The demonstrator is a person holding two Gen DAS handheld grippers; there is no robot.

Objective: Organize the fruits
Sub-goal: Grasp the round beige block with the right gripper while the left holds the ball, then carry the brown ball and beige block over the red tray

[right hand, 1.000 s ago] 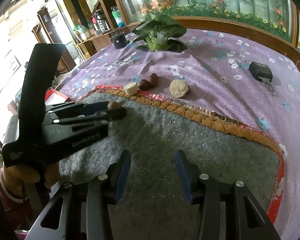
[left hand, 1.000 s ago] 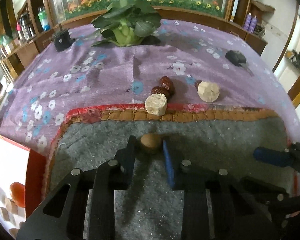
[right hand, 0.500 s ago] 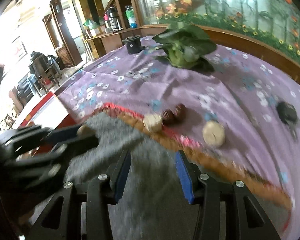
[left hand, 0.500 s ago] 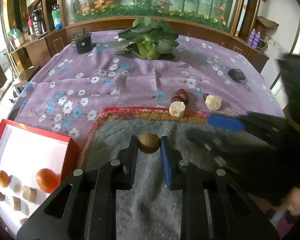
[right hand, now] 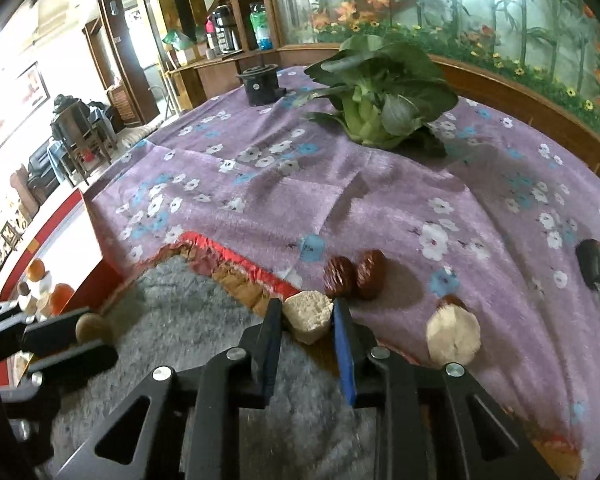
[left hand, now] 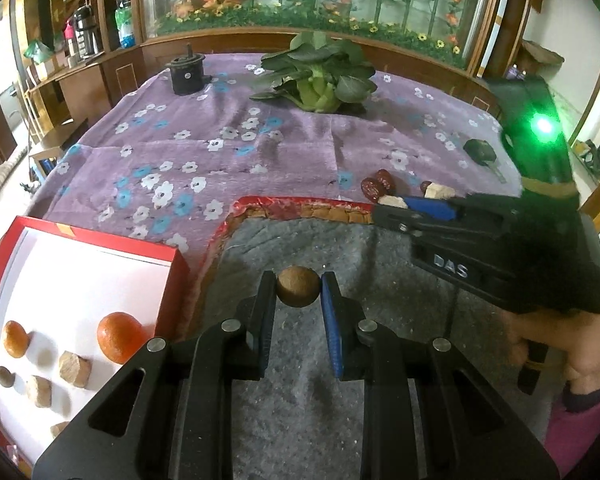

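Left-wrist view shows the left gripper (left hand: 299,290) pinching a small round brown fruit (left hand: 298,290) between its pads, above the grey felt mat (left hand: 380,280). At about eight o'clock from it sits the red-rimmed white tray (left hand: 172,256), holding two oranges (left hand: 118,336) and several pale chunks (left hand: 74,368). At two o'clock the right gripper (left hand: 410,204) reaches to the mat's red border. Seen from the right wrist, the right gripper's (right hand: 306,322) jaws have just been closing, and its pads now press on a pale cut chunk (right hand: 308,314) lying at the mat's edge. Two red dates (right hand: 356,274) lie just beyond it at one o'clock, touching each other, and another pale round chunk (right hand: 453,336) rests at three o'clock on the purple flowered cloth (right hand: 340,200). A leafy green vegetable (right hand: 380,92) sits far off at twelve o'clock.
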